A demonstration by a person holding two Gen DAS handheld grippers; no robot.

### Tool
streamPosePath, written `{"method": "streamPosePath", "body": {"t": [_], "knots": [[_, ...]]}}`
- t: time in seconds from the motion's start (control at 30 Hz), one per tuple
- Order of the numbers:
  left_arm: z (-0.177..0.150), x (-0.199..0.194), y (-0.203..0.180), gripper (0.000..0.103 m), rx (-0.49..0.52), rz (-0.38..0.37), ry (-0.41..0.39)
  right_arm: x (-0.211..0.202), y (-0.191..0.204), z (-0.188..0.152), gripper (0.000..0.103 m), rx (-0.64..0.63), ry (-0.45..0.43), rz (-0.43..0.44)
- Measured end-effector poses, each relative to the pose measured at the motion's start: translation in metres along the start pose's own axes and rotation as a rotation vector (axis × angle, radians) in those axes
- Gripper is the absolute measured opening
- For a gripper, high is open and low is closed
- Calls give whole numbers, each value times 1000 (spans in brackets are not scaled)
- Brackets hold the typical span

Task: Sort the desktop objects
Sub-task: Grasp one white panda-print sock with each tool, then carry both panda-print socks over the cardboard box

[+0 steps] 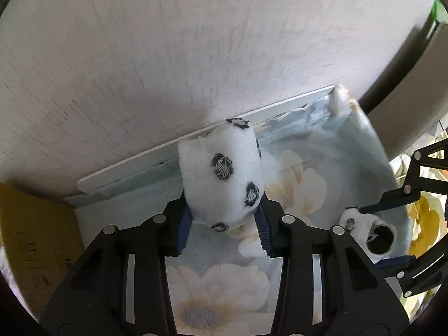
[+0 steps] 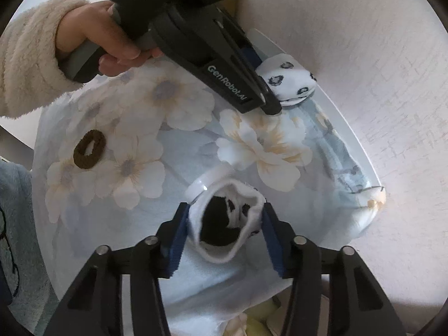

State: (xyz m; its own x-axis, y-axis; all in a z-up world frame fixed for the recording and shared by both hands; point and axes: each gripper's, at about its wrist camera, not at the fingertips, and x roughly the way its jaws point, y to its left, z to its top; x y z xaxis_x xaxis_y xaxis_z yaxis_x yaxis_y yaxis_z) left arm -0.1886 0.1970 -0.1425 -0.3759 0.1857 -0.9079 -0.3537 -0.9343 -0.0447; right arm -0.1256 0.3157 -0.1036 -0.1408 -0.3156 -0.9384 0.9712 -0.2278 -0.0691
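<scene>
My left gripper [image 1: 224, 225] is shut on a white sock with black spots [image 1: 221, 176], held above the floral cloth near the table's back edge; it also shows in the right wrist view [image 2: 288, 79]. My right gripper [image 2: 222, 240] is shut on a second white spotted sock [image 2: 226, 221], rolled, with its dark opening facing the camera. That sock and the right gripper also show in the left wrist view [image 1: 372, 233] at the right. A white ring [image 2: 207, 180] lies just behind the right sock.
A pale blue floral cloth [image 2: 252, 145] covers a white tabletop [image 1: 196, 137] set against a pale textured wall [image 1: 168, 56]. A brown hair tie [image 2: 89, 149] lies on the cloth at left. A yellow surface [image 1: 33, 224] is at far left.
</scene>
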Motion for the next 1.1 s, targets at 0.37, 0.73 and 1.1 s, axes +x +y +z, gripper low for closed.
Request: {"method": "streamPosePath", "body": {"t": [0.37, 0.73, 1.1], "knots": [[-3, -85, 14, 37, 43, -9, -64, -38, 12, 9, 41, 71, -21, -36], [-18, -176, 60, 37, 55, -24, -97, -79, 4, 31, 41, 259, -93, -29], [-37, -235, 106, 37, 19, 30, -137, -114, 20, 105, 41, 293, -161, -57]]}}
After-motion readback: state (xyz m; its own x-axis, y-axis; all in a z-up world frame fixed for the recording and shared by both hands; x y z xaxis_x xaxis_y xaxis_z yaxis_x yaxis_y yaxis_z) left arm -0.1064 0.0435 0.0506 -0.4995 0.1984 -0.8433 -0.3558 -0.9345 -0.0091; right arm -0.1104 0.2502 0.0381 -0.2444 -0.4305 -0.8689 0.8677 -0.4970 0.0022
